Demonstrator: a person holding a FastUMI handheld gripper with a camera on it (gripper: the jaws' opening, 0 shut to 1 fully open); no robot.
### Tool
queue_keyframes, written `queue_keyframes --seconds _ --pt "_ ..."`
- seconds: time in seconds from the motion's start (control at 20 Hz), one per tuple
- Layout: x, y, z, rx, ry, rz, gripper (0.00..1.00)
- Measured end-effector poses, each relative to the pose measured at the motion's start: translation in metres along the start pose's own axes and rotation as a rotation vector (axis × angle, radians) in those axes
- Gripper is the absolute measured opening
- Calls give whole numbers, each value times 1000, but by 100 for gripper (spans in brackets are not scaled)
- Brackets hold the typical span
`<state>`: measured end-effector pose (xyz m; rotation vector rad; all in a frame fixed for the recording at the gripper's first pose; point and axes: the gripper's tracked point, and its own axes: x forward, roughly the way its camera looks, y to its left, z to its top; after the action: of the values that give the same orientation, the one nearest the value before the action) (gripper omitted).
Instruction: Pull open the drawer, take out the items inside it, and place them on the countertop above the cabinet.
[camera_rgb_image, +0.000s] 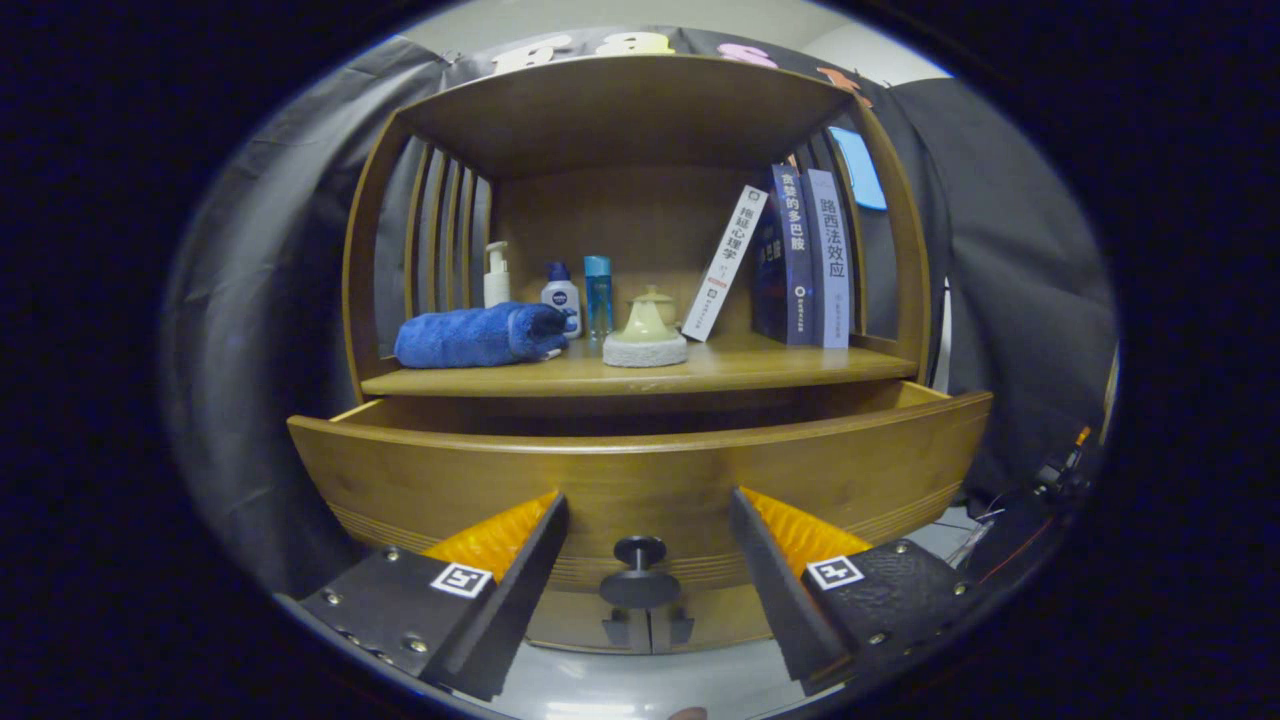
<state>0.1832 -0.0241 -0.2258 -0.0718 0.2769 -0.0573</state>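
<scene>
Hand-held gripper (648, 510) spread wide before the pulled-out wooden drawer (640, 475), knob (640, 552) between fingers.

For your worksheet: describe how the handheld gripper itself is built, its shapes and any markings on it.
The two-finger gripper has two wedge-shaped fingers with ribbed inner faces, tapering forward. Each sits on a flat plate fixed with small round screws and carries a square black-and-white marker tag.

Three spines were readable on the shelf: white book (725, 262) "拖延心理学", dark blue book (793, 250) "贪婪的多巴胺", pale book (830, 255) "路西法效应". Gripper (647, 500) fingers stood spread apart, each with a square coded marker (461, 579), no legible text. White bottle (562, 300) print was too small.
</scene>
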Motion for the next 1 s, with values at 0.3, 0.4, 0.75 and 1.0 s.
queue_keyframes --seconds 0.3,0.4,0.75,1.0 --pt "19 1 4 -10 13 -4 99" --pt "25 2 3 -16 14 -5 99" --pt "45 5 6 -21 -7 -13 99" --pt "53 7 5 -45 -6 -19 99"
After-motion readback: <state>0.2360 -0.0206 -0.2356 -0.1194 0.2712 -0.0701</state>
